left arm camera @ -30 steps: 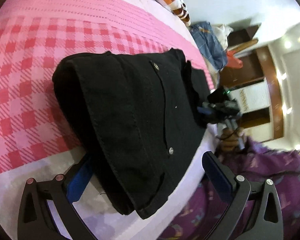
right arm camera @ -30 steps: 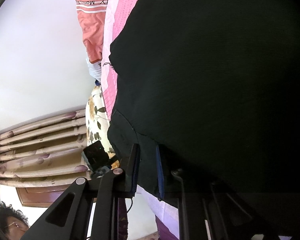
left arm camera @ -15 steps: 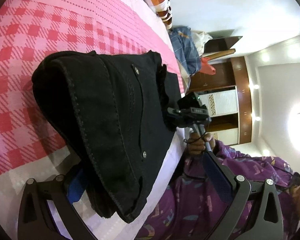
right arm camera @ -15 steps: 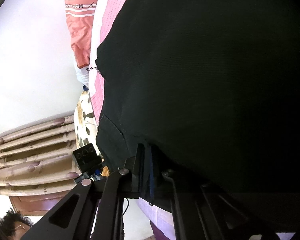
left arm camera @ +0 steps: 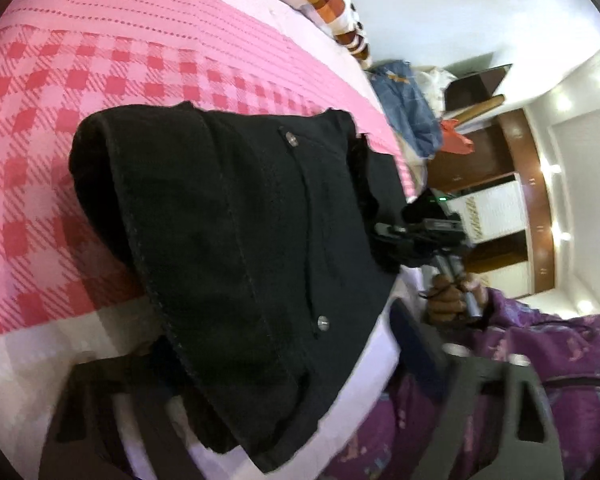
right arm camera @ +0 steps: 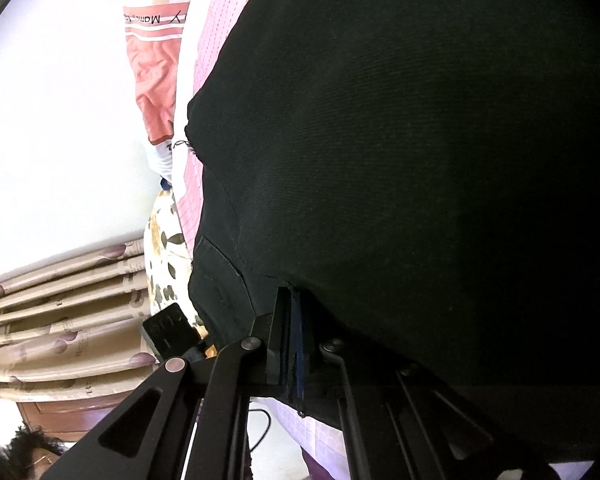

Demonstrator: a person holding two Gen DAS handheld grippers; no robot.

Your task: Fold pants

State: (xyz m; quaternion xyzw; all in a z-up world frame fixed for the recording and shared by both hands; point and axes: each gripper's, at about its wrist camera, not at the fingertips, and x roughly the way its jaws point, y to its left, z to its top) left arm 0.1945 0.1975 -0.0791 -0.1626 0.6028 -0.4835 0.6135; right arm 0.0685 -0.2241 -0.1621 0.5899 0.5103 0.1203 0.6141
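Note:
Black pants [left arm camera: 235, 256], folded into a thick bundle with two metal rivets showing, lie on a pink checked bedsheet [left arm camera: 59, 92]. My left gripper [left arm camera: 279, 364] is open, its fingers on either side of the bundle's near end, with the left finger partly under the cloth. In the left wrist view my right gripper [left arm camera: 396, 240] is at the far edge of the pants, held by a hand. In the right wrist view the pants [right arm camera: 420, 160] fill most of the frame, and my right gripper [right arm camera: 295, 320] is shut on their edge.
A checked pillow [left arm camera: 324, 8] lies at the head of the bed. Blue and orange clothes [left arm camera: 412, 108] are piled beyond the bed, near a wooden wardrobe [left arm camera: 496, 168]. The person's purple clothing [left arm camera: 540, 360] is close on the right. Curtains [right arm camera: 59, 304] show in the right wrist view.
The right gripper's jaws have closed from slightly apart to pinched on the pants edge. The left wrist view has swung and come back, and the bundle still lies between its open fingers.

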